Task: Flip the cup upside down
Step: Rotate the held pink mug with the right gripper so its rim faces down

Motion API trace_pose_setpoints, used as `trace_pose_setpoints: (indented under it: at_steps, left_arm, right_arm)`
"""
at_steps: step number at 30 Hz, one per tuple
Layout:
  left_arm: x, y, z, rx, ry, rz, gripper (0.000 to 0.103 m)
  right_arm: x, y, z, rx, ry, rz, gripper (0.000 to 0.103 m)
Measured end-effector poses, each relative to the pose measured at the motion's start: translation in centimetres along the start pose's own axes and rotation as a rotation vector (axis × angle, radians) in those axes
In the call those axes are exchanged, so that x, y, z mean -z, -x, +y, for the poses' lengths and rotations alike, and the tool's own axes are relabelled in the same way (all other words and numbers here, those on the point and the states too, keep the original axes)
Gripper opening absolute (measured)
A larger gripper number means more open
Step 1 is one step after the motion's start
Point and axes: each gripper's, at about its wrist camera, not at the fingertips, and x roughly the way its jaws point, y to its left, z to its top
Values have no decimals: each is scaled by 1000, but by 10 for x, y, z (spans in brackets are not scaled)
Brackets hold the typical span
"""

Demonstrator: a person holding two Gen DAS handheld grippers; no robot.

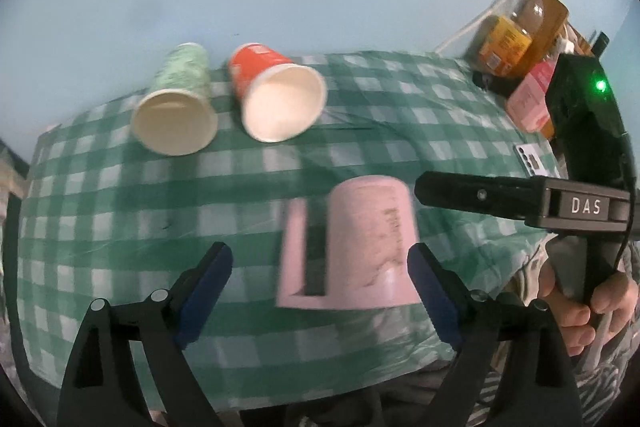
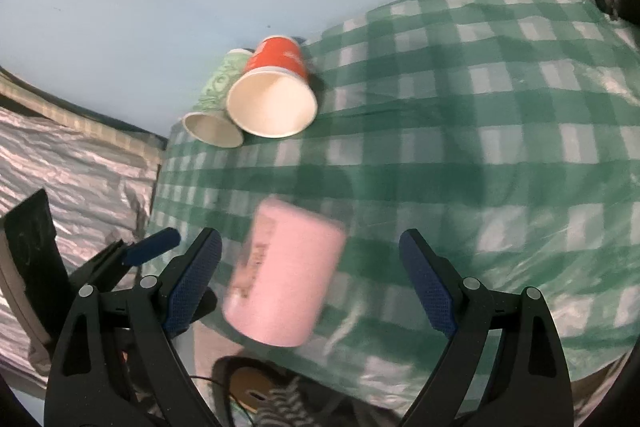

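Note:
A pink mug (image 1: 368, 247) stands mouth down on the green checked tablecloth (image 1: 120, 211), its handle to the left; it is blurred. It also shows in the right wrist view (image 2: 284, 275), near the table's front edge. My left gripper (image 1: 320, 291) is open, its blue pads either side of the mug and not touching it. My right gripper (image 2: 310, 281) is open around the mug too, apart from it. In the left wrist view the right gripper's finger (image 1: 480, 195) reaches in from the right, just right of the mug.
A green paper cup (image 1: 178, 103) and a red paper cup (image 1: 276, 95) lie on their sides at the back left. A juice bottle (image 1: 516, 35), a pink carton (image 1: 530, 95) and a phone (image 1: 532, 159) sit at the right edge. A shoe (image 2: 272, 399) lies below.

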Motion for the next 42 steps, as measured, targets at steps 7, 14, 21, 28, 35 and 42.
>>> trace_pose_setpoints:
  at_steps: [7, 14, 21, 28, 35, 42]
  left_arm:
    - [10, -7, 32, -27, 61, -7, 91]
    - [13, -20, 50, -19, 107, -14, 91]
    - [14, -40, 59, -2, 142, -8, 91]
    - [15, -43, 65, -9, 157, -20, 91]
    - [14, -36, 75, -4, 186, -52, 91]
    - [16, -25, 72, -8, 201, -112, 91]
  right_arm:
    - [10, -37, 16, 0, -20, 70, 90]
    - [14, -60, 11, 70, -54, 85, 90]
    - [10, -76, 13, 132, -63, 100, 91]
    - [13, -77, 21, 172, -4, 89, 83]
    - [12, -73, 18, 139, 23, 93, 75]
    - [19, -54, 30, 106, 108, 3, 74]
